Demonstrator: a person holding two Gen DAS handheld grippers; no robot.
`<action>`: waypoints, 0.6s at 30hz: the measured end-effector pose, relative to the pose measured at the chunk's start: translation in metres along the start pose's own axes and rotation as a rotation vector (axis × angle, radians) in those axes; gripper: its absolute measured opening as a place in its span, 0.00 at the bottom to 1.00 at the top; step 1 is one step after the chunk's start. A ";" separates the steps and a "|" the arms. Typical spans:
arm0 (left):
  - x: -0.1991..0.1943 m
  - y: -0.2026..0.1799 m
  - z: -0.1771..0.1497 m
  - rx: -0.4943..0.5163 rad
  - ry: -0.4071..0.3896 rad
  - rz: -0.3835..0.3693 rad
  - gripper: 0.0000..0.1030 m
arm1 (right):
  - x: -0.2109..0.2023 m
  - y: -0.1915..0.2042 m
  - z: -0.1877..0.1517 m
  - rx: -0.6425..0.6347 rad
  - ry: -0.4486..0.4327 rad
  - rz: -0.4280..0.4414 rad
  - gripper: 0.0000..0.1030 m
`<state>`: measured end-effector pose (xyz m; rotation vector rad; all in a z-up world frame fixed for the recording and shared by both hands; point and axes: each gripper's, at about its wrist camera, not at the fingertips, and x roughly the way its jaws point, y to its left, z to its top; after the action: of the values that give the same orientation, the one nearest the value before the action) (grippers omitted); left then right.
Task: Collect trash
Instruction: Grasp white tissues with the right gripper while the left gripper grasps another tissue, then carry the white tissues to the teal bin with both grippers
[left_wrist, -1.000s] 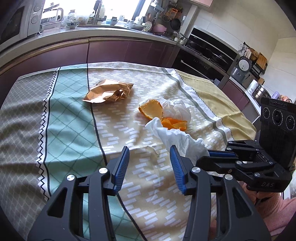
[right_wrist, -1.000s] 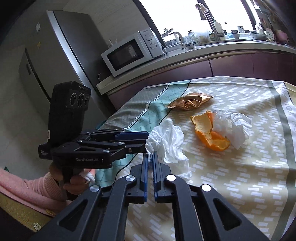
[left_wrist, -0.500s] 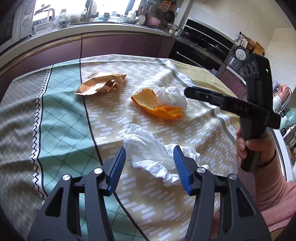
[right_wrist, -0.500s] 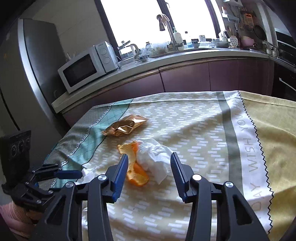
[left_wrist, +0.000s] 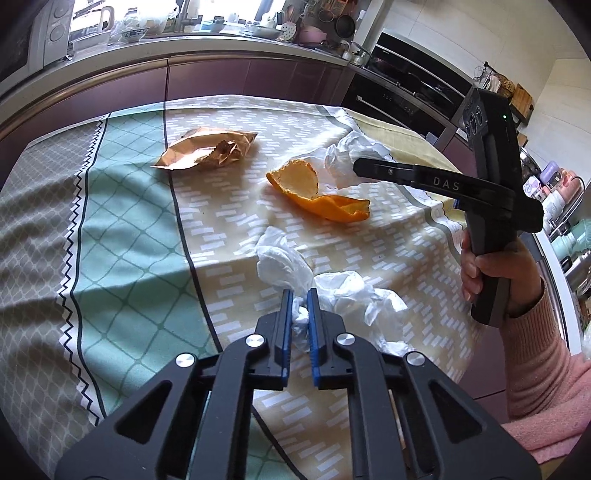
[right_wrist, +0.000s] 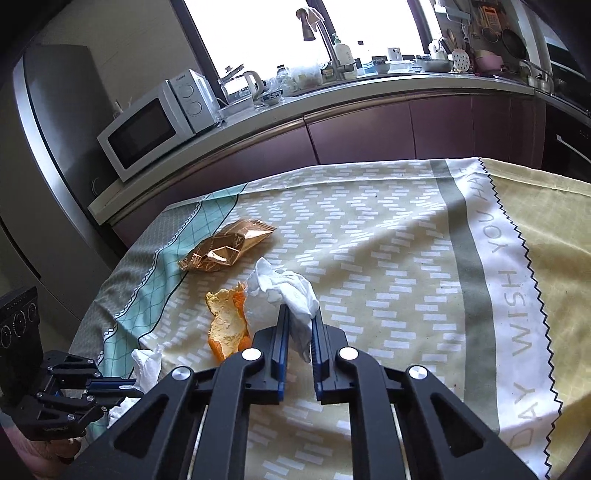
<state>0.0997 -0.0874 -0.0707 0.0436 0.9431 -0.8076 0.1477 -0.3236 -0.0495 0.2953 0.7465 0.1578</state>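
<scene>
Both sets of jaws have just closed: left gripper (left_wrist: 300, 308) pinches the near tissue (left_wrist: 295, 273), right gripper (right_wrist: 298, 325) the far tissue (right_wrist: 286, 291) beside the orange peel (right_wrist: 225, 325) (thin paper): a thin pinch could tear or slip when lifted.

tissues: 2 (left_wrist: 325, 291) (right_wrist: 284, 291) | orange peel: 1 (left_wrist: 317, 192) | foil wrapper: 1 (left_wrist: 207, 151) | grippers: 2 (left_wrist: 298, 295) (right_wrist: 299, 314)

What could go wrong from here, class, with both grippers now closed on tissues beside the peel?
1. The left gripper, jaws just closed, pinches only an edge of the near tissue; it may tear or slip.
2. The right gripper holds the far tissue, which touches the peel; lifting could drag it.
</scene>
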 end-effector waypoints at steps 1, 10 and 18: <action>-0.003 0.000 0.000 -0.003 -0.008 -0.001 0.07 | -0.004 0.000 0.001 0.003 -0.013 0.002 0.07; -0.042 0.011 0.001 -0.033 -0.101 0.009 0.07 | -0.035 0.017 0.010 -0.015 -0.100 0.032 0.07; -0.080 0.028 -0.005 -0.063 -0.174 0.051 0.07 | -0.044 0.059 0.011 -0.081 -0.125 0.119 0.07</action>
<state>0.0882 -0.0177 -0.0230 -0.0565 0.7997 -0.7219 0.1212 -0.2807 0.0061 0.2696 0.5969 0.2791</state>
